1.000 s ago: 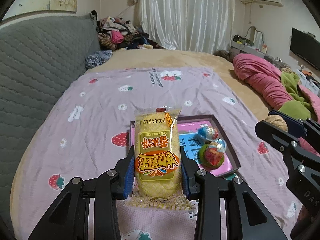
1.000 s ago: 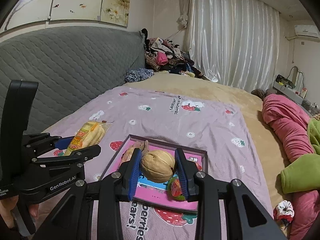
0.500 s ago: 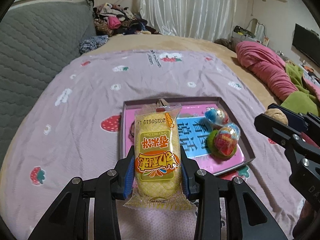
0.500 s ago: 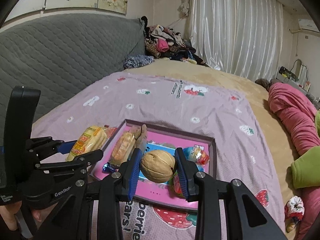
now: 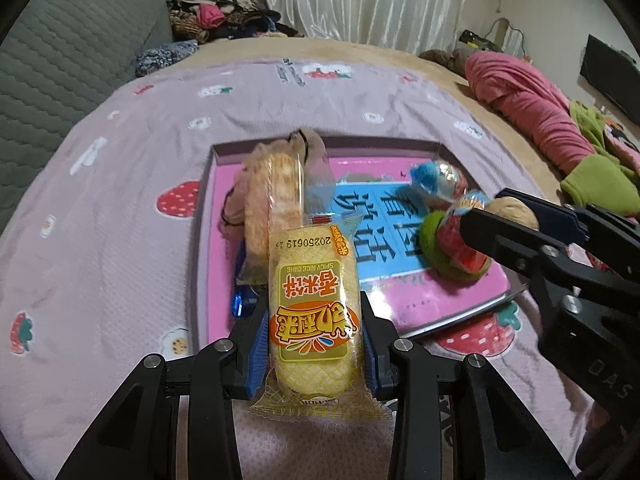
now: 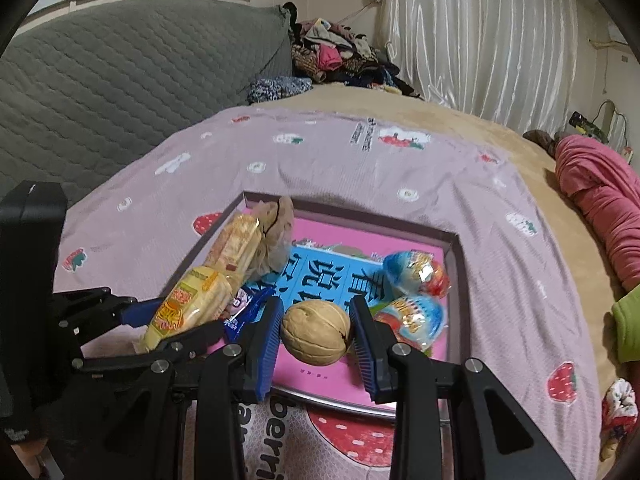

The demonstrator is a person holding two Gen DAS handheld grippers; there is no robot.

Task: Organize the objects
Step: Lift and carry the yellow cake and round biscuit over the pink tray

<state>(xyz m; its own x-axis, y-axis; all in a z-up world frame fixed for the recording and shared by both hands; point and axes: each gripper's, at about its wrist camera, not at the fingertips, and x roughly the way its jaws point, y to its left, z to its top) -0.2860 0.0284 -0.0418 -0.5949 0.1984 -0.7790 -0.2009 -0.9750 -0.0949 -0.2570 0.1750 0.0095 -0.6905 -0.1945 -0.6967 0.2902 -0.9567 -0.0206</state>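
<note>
Gripping a yellow rice-cake packet (image 5: pixel 314 312), the left gripper (image 5: pixel 314 344) sits bottom centre; the right gripper (image 6: pixel 316 336) clamps a walnut (image 6: pixel 316 338) over the pink tray (image 6: pixel 454 264).

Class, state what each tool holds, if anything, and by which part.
Left tool: yellow rice-cake packet, gripped across its lower half. Right tool: walnut, pinched at its sides.

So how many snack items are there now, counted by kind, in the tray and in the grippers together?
Rice cake packets: 2, the yellow spicy rice cake packet and a pale packet
Foil-wrapped egg candies: 2
Walnut: 1
Small blue wrapped candy: 1
Total: 6
</note>
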